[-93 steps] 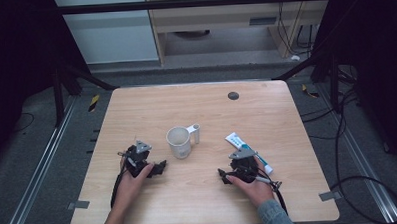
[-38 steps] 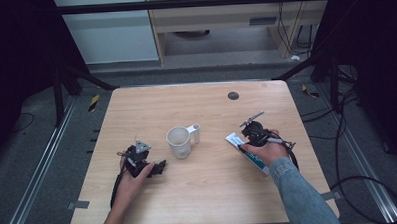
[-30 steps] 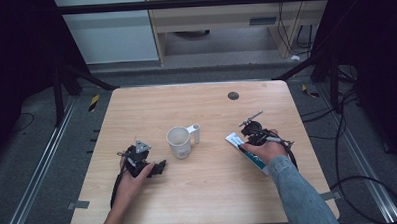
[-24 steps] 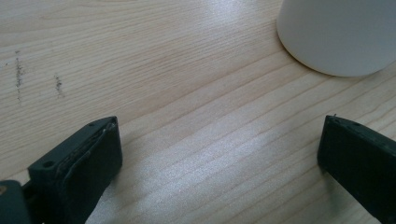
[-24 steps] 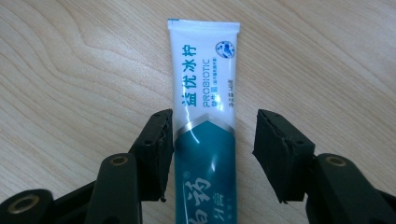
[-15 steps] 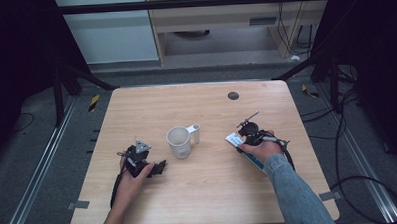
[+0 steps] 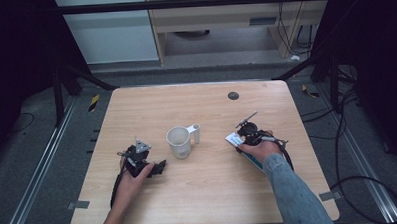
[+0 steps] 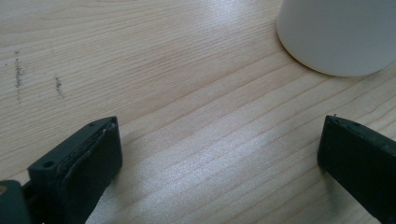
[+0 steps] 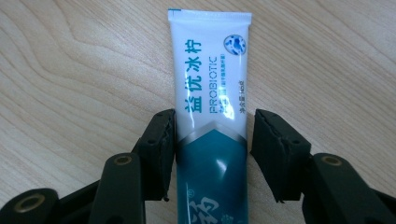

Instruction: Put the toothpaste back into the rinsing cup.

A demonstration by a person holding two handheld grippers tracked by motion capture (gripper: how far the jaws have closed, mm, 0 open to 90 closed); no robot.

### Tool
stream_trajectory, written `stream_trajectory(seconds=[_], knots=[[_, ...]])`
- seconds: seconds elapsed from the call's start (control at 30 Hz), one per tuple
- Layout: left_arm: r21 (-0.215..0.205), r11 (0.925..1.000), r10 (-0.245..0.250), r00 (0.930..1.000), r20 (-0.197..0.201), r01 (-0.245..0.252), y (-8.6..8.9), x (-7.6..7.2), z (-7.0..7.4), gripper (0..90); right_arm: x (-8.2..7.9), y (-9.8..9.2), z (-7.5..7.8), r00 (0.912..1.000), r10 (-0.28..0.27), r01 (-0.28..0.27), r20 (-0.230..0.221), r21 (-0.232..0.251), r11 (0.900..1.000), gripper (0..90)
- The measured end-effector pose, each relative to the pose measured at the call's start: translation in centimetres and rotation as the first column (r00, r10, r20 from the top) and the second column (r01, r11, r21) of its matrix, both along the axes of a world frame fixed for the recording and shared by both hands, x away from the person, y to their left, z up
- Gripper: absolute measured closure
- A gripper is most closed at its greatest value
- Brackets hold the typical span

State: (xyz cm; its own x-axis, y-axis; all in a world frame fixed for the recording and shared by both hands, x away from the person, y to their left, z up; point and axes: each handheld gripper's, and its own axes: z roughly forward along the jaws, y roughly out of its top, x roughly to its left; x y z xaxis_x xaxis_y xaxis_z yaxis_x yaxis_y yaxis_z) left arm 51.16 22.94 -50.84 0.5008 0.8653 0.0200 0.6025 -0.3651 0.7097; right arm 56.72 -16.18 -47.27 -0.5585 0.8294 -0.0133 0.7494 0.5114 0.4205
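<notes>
Between my right gripper's [image 9: 212, 154] closing jaws lies the toothpaste tube [image 9: 211, 100], not yet pinched (left gripper [image 8: 219, 154] wide, empty); off-centre contact could skew it.

The table [image 9: 70, 70] was pale, matt wood grain. The tube [image 9: 210, 93] looked like glossy plastic — the mug [image 8: 336, 32] smooth, matt white.

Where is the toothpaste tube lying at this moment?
In the high view, the toothpaste tube lies flat on the table's right side, between the right gripper's jaws, right of the white mug.
</notes>
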Motion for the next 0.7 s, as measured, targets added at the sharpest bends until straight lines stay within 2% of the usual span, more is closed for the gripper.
stream_trajectory(seconds=[0.3, 0.7], knots=[[0.000, 1.0000, 0.000, 1.0000, 0.000, 0.000, 0.00, 0.02, 0.00, 0.0, 0.09, 0.23, -0.07, 0.9999, 0.002, -0.002, -0.010, 0.004, 1.000, 54.7], [-0.001, 1.0000, 0.000, 1.0000, 0.000, 0.000, 0.00, 0.05, -0.01, 0.0, 0.15, 0.30, 0.01, 0.9998, 0.003, -0.003, -0.018, -0.003, 1.000, 57.4]])
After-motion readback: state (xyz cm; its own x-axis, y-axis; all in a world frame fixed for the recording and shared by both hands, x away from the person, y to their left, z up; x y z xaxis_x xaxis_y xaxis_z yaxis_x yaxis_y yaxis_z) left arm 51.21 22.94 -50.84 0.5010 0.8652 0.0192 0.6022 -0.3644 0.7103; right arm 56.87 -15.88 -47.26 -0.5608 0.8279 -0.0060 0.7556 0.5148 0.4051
